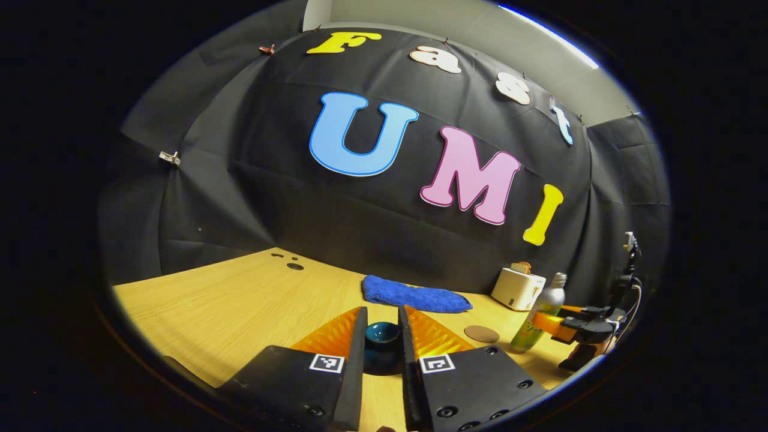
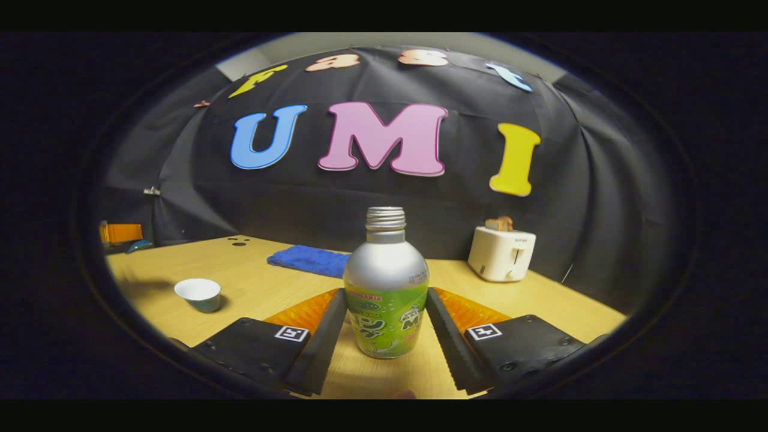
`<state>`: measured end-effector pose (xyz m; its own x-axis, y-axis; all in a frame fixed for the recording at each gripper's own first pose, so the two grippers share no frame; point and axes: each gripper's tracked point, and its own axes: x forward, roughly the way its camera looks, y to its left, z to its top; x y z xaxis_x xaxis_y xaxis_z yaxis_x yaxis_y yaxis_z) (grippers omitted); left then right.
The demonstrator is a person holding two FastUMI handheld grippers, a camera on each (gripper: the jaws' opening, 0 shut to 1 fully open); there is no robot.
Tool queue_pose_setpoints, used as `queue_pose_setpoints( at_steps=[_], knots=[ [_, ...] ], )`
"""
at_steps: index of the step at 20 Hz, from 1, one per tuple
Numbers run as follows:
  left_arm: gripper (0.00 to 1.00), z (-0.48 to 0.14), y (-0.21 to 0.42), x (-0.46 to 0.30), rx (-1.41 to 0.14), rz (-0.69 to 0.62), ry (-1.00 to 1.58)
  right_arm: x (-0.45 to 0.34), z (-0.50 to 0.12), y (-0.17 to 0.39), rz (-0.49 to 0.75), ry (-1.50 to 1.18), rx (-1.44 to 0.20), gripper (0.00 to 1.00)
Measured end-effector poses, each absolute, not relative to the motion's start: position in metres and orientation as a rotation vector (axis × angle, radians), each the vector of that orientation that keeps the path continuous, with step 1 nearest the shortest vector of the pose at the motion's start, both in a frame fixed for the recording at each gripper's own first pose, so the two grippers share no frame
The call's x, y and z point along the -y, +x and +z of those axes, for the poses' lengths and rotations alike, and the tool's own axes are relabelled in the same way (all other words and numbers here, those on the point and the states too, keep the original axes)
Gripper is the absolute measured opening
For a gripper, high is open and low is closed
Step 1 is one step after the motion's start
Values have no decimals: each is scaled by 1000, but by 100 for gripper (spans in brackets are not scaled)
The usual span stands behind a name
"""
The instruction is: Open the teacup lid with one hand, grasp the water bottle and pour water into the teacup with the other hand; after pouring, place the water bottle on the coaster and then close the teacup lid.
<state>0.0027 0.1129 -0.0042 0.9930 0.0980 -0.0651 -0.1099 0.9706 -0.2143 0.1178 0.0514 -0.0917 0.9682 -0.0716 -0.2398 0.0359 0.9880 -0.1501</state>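
Between the left gripper fingers sits the dark lid, held in a narrow pinch; both fingers look pressed against its sides. It seems lifted clear of the cup, which leaves the mouth free for pouring. Beyond it on the table lie a blue cloth, the round coaster and a toaster.

Right gripper: its fingers stand wide on either side of the bottle, close to the walls but with a gap on each side, so the grasp is lined up, not made. The bottle stands upright with no cap on its neck, ready to pour once taken. The open cup waits well to the left of the bottle, and the coaster lies just beside the bottle, handy for setting it down afterwards. Judged from this, closing on the bottle comes next.
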Motion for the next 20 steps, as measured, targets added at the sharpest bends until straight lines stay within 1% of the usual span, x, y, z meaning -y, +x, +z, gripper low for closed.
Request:
queue_pose_setpoints(
  at_steps=[3,5,11,16,20],
  knots=[
    [31,-2,1,-120,-51,119,-231,-60,-62,126,-50,-399,-156,80],
    [31,-2,-1,-122,-52,127,-232,-72,-53,127,-22,-580,-110,80],
    [31,-2,-2,-125,-50,128,-235,-119,-69,120,125,-960,-80,80],
    [31,-1,-3,-130,-52,135,-243,-152,-87,115,252,-1184,-73,79],
    [31,0,-6,-135,-50,142,-254,-168,-98,115,310,-1305,-66,80]
  ],
)
